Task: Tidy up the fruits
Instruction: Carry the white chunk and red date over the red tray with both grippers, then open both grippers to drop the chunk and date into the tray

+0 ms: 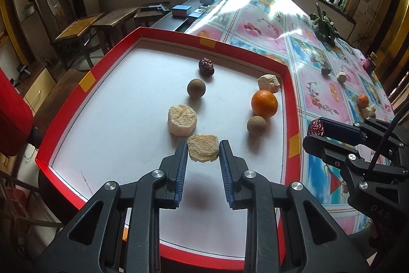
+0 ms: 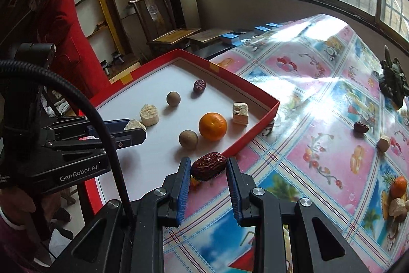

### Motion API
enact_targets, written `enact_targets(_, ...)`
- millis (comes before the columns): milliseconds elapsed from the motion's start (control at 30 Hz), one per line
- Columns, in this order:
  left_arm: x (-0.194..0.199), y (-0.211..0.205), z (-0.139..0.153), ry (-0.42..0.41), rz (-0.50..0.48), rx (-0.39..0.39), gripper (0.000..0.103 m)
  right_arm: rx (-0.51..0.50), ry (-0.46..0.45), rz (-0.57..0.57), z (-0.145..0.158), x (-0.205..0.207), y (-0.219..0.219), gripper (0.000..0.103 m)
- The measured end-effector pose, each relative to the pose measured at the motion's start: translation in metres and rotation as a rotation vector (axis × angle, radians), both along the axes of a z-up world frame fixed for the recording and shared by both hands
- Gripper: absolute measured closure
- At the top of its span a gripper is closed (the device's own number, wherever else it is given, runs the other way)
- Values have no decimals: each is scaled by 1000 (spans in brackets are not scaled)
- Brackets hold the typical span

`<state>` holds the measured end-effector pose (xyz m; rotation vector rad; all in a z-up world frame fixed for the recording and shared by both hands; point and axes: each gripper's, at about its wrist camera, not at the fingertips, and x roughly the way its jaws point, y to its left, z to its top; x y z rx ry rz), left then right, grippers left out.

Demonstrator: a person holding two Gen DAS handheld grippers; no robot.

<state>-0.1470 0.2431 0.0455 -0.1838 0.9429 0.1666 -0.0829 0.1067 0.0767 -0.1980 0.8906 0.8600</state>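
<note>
My left gripper (image 1: 203, 149) is shut on a pale round fruit slice (image 1: 203, 154), held over the near part of the red-rimmed white tray (image 1: 64, 114). In the tray lie a dark red date (image 1: 206, 65), two brown round fruits (image 1: 196, 87) (image 1: 257, 126), another pale slice (image 1: 182, 119), an orange (image 1: 264, 100) and a pale chunk (image 1: 268, 83). My right gripper (image 2: 208, 164) is shut on a wrinkled red date (image 2: 208, 165), just outside the tray's near corner (image 2: 251, 133) above the tablecloth. The left gripper (image 2: 135, 128) shows at the left of the right wrist view.
On the flowered tablecloth (image 2: 319, 94) lie a date (image 2: 361, 127), a pale piece (image 2: 383, 143), an orange (image 2: 398, 186) and pale chunks (image 2: 397, 206). A dark plant (image 2: 392, 81) stands far right. Wooden chairs (image 1: 74, 35) and a person in red (image 2: 66, 37) are beyond the tray.
</note>
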Motion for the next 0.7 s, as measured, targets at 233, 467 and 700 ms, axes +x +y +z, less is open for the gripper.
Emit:
enact_targets(233, 1, 9, -7, 31, -7, -12, 79, -12, 19, 88, -7, -5, 31, 76)
enact_targets(467, 2, 16, -14, 38, 14, -11, 79, -57, 34, 128, -22, -2, 55, 76)
enact_targets(700, 4, 16, -17, 35, 33, 5, 78, -91, 30, 135, -31, 0, 64, 76)
